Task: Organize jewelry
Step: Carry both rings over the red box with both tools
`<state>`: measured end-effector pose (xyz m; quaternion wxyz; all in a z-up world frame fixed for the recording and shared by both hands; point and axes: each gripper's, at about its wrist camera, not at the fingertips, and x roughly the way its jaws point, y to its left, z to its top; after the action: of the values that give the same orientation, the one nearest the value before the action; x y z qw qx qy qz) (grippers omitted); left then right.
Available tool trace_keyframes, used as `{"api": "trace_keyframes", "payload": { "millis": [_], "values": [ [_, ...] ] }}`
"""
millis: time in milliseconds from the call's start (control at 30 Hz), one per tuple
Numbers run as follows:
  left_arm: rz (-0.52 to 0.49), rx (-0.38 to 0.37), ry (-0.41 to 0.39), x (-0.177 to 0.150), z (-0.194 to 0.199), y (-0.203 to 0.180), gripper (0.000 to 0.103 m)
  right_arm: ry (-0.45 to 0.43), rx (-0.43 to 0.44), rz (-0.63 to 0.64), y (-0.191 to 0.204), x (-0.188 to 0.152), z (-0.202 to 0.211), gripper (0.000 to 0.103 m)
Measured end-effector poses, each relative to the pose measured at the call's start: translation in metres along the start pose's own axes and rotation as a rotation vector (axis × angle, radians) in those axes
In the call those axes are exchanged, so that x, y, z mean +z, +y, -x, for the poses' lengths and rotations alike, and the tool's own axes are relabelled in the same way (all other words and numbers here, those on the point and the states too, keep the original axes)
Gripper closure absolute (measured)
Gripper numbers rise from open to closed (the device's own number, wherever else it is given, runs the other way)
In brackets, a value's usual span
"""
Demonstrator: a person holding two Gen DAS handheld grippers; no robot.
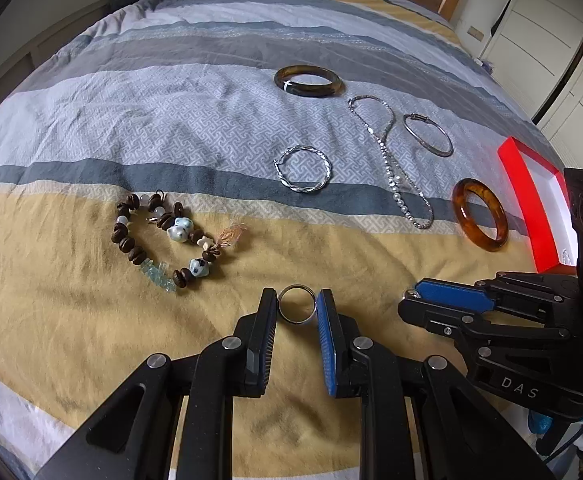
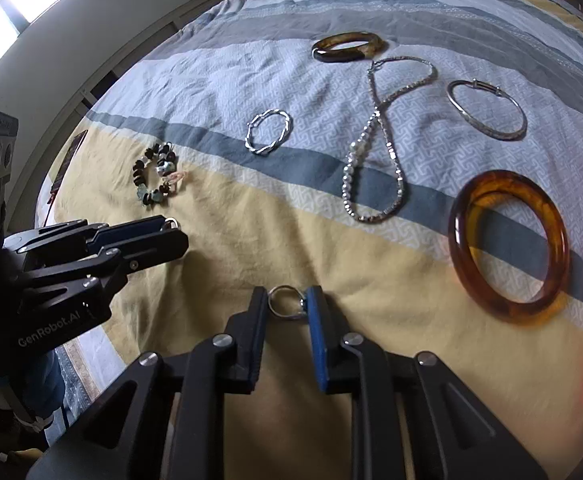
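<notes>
While L gripper (image 1: 296, 312) clamps ring (image 1: 296, 304), R gripper (image 2: 287, 304) grips 2nd ring (image 2: 285, 306).

Two silver rings (image 1: 296, 304) (image 2: 284, 302) upright btwn jaws; bangles, necklace (image 2: 375, 140) on bedspread.

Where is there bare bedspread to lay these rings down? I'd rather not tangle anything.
Free: the yellow band between the beaded bracelet and amber bangle, ahead of both grippers; also the pale stripes left of the dark bangle. Crowded: around the necklace, twisted bracelet, silver bangle and red box.
</notes>
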<state>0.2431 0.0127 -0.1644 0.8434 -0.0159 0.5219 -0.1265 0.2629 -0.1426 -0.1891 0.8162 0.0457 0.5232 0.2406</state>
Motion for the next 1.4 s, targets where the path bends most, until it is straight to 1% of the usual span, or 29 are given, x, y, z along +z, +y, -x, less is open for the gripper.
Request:
{"api": "trace_keyframes", "payload": {
  "millis": [200, 367, 500, 600, 667, 767, 867, 1033, 1200, 1333, 1400],
  "values": [
    [-0.010, 0.004, -0.019, -0.001, 0.015, -0.008, 0.083, -0.045, 0.002, 0.017, 0.007, -0.005, 0.023, 0.084],
    [-0.031, -0.003, -0.045, -0.002, 0.032, -0.024, 0.083, -0.104, 0.001, 0.015, 0.009, -0.010, 0.057, 0.084],
    [-0.058, -0.018, -0.067, 0.000, 0.044, -0.043, 0.083, -0.152, -0.014, -0.005, 0.001, -0.019, 0.086, 0.084],
    [-0.093, -0.041, -0.082, 0.003, 0.051, -0.067, 0.083, -0.188, -0.041, -0.031, -0.017, -0.030, 0.112, 0.084],
    [-0.114, -0.060, -0.087, 0.007, 0.052, -0.084, 0.083, -0.210, -0.064, -0.054, -0.031, -0.038, 0.129, 0.084],
    [-0.157, -0.100, -0.089, 0.015, 0.050, -0.118, 0.083, -0.244, -0.115, -0.098, -0.064, -0.052, 0.159, 0.084],
    [-0.216, -0.141, -0.085, 0.026, 0.043, -0.158, 0.083, -0.266, -0.171, -0.139, -0.100, -0.064, 0.184, 0.084],
    [-0.320, -0.198, -0.071, 0.047, 0.021, -0.230, 0.083, -0.279, -0.255, -0.198, -0.163, -0.073, 0.213, 0.084],
    [-0.388, -0.232, -0.050, 0.067, -0.010, -0.290, 0.083, -0.262, -0.306, -0.231, -0.220, -0.069, 0.219, 0.084],
    [-0.426, -0.239, -0.006, 0.079, -0.044, -0.329, 0.083, -0.230, -0.322, -0.240, -0.253, -0.063, 0.209, 0.084],
    [-0.446, -0.231, 0.013, 0.082, -0.060, -0.339, 0.083, -0.211, -0.325, -0.244, -0.266, -0.061, 0.200, 0.084]
  ]
}}
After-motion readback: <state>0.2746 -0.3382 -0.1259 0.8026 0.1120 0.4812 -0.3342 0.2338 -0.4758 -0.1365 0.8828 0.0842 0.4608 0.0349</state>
